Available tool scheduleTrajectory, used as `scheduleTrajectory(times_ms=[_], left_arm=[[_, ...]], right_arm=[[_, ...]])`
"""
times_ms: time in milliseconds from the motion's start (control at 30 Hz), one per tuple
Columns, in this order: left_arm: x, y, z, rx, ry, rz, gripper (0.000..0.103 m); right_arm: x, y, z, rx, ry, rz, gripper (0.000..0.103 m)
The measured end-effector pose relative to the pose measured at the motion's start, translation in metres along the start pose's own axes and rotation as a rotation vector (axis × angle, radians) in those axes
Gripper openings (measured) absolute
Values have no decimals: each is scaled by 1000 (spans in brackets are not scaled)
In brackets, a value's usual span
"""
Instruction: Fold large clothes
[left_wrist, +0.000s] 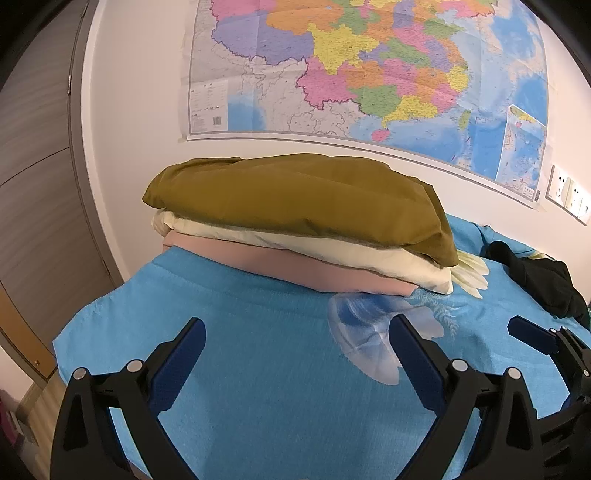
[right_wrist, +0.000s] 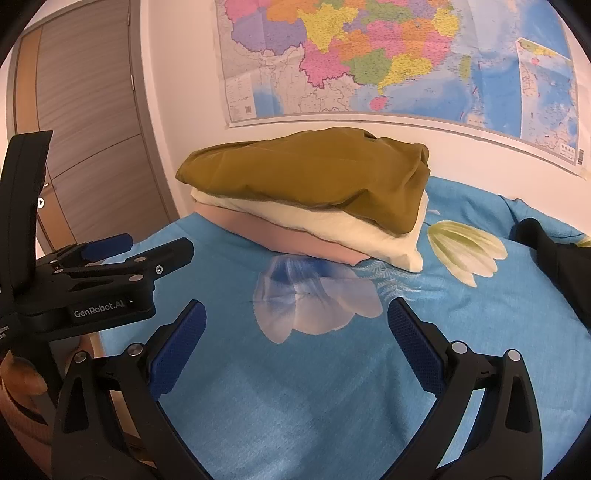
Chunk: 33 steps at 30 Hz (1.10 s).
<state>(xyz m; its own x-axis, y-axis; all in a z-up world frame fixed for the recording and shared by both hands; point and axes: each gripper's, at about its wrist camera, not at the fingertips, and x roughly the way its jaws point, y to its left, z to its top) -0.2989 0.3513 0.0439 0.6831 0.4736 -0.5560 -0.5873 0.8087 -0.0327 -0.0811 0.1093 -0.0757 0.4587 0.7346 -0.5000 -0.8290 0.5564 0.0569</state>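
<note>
A bed (left_wrist: 258, 387) covered in a bright blue sheet printed with pale flowers fills the lower half of both wrist views. On the wall behind the bed hangs a large coloured map (left_wrist: 369, 74), and to the left of the bed stands a grey-brown wooden door (right_wrist: 85, 122). White wall sockets (left_wrist: 569, 194) sit on the wall at the bed's far right.

At the far side of the bed, against the wall, lies a stack of 3 folded clothes: an olive-brown garment (left_wrist: 295, 199) on top, a cream garment (left_wrist: 332, 251) under it, and a pink garment (left_wrist: 277, 266) at the bottom, touching the sheet. At the right edge of the bed, well apart from the stack, a black garment (left_wrist: 543, 284) lies in a loose, unfolded heap.

The left gripper (left_wrist: 295, 339) hovers over the near part of the bed, its blue-padded jaws spread wide with nothing between them. The right gripper (right_wrist: 295, 325) hovers just beside it, to its right, jaws equally wide and holding nothing. Between both grippers and the stack there is only bare sheet. In the right wrist view the left gripper shows side-on at the left edge of the bed, with lettering reading "GenRobot.AI".
</note>
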Motion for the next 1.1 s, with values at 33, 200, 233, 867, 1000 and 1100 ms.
scheduleTrajectory(times_ms=[33, 200, 233, 867, 1000, 1100], left_arm=[[0, 0, 0, 1, 0, 1, 96], [0, 0, -1, 0, -2, 0, 96], [0, 0, -1, 1, -1, 1, 96], [-4, 0, -8, 5, 1, 3, 96], [-5, -1, -10, 3, 2, 5, 96], [-5, -1, -10, 3, 2, 5, 96]], right_arm=[[0, 0, 0, 1, 0, -1, 97], [-2, 0, -1, 3, -1, -2, 97], [-2, 0, -1, 3, -1, -2, 97], [-3, -1, -3, 4, -4, -2, 97], [-3, -1, -4, 3, -4, 2, 97], [-3, -1, -4, 3, -4, 3, 97]])
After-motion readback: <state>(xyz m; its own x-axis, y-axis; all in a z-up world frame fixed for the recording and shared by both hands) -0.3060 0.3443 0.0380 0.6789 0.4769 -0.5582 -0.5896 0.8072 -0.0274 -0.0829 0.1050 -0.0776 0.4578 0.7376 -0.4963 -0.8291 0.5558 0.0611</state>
